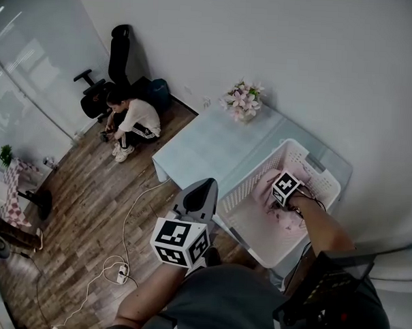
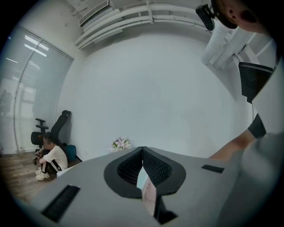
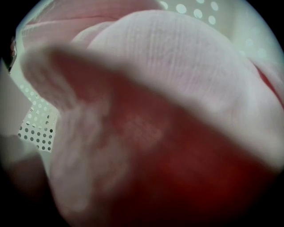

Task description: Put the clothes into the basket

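Left tongs [image 1: 206, 186] have their jaws pressed together on nothing, as their own view shows, and aim toward the flowers [image 2: 120, 143] and a seated person [image 2: 51, 157]. Right tongs [image 1: 285, 191] point down into the white basket [image 1: 249, 189] on the table [image 1: 200, 146], among the pink clothes [image 1: 268, 187] lying inside it. Their own view is smothered by pink fabric beside a patch of perforated basket wall, so I cannot tell how those jaws stand; only the head view shows their marker cube.
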